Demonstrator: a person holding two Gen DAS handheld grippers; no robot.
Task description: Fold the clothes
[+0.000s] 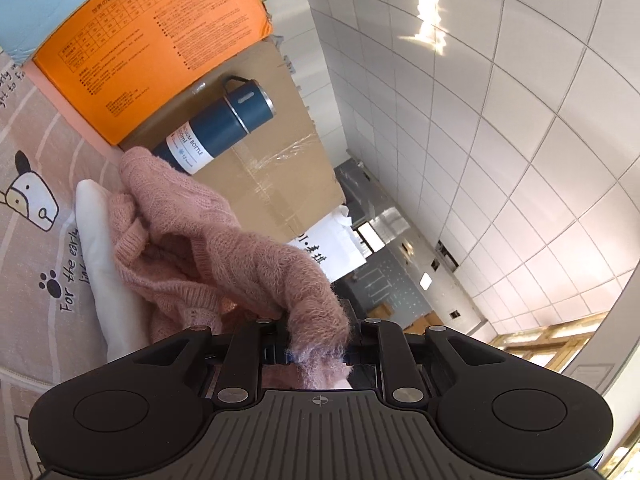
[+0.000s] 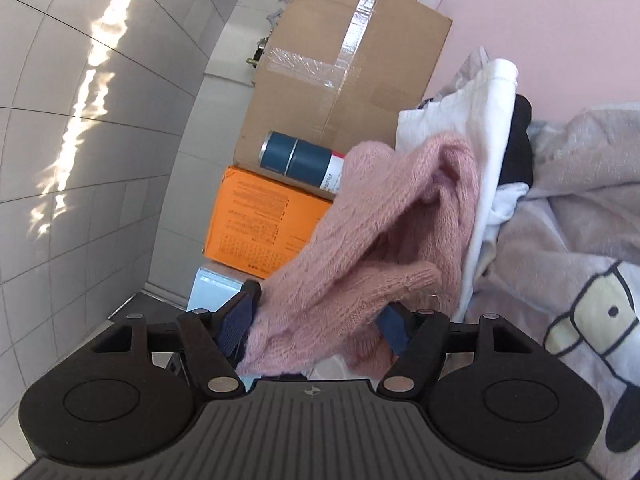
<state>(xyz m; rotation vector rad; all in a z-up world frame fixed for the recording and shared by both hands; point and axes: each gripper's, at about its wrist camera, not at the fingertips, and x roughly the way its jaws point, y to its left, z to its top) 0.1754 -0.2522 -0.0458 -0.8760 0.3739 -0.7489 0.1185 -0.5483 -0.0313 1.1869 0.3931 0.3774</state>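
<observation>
While the left gripper [image 1: 316,344] clenches the pink sweater [image 1: 224,240] (lifting it to spread), the right gripper's [image 2: 316,324] 2 fingers straddle it, parted.

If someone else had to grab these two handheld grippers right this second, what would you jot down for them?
Left gripper: shut on a bunched end of the pink sweater.
Right gripper: jaws wide apart with another part of the same sweater lying between them; whether the pads press on it I cannot tell.
Where things are: the sweater is crumpled and partly lifted over the cartoon-print bedsheet, next to a white garment. A blue bottle, an orange box and a cardboard box sit behind.
Done: sweater picked up, no fold visible.
Left: spread it flat, fold it, then the other clothes.
</observation>
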